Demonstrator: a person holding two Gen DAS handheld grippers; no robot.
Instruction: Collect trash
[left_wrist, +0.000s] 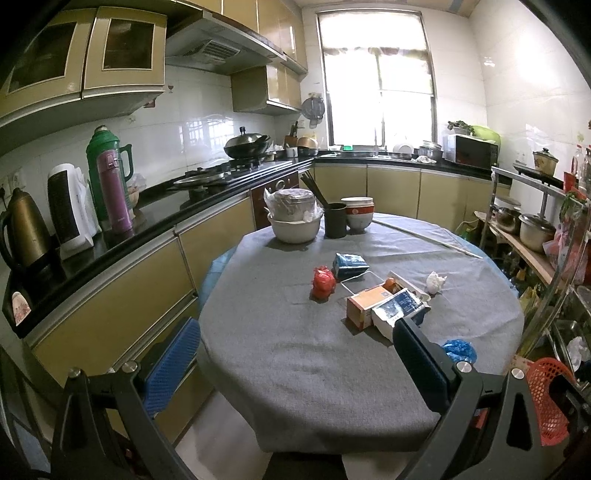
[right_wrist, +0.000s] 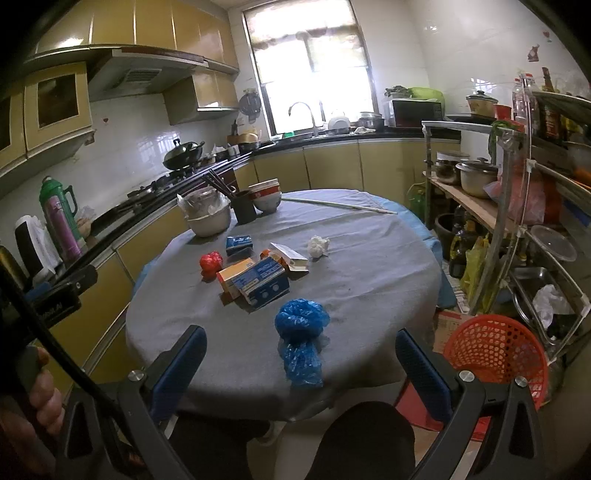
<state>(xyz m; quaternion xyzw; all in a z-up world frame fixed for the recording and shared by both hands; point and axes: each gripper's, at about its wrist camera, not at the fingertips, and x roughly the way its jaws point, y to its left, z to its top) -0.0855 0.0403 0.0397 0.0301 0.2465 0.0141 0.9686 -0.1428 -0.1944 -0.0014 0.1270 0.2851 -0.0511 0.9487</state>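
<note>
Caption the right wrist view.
Open right hand-held gripper faces blue plastic bag on round table; red basket beside.

No print could be read. The blue-and-white box (right_wrist: 263, 282) on the table (right_wrist: 369, 273) carried lines of lettering too small to make out, and the orange box (right_wrist: 236, 271) beside it likewise.

left gripper (left_wrist: 295, 369) jaws apart, empty | boxes (left_wrist: 384, 306), red bag (left_wrist: 323, 283) on table (left_wrist: 295, 350)
</note>
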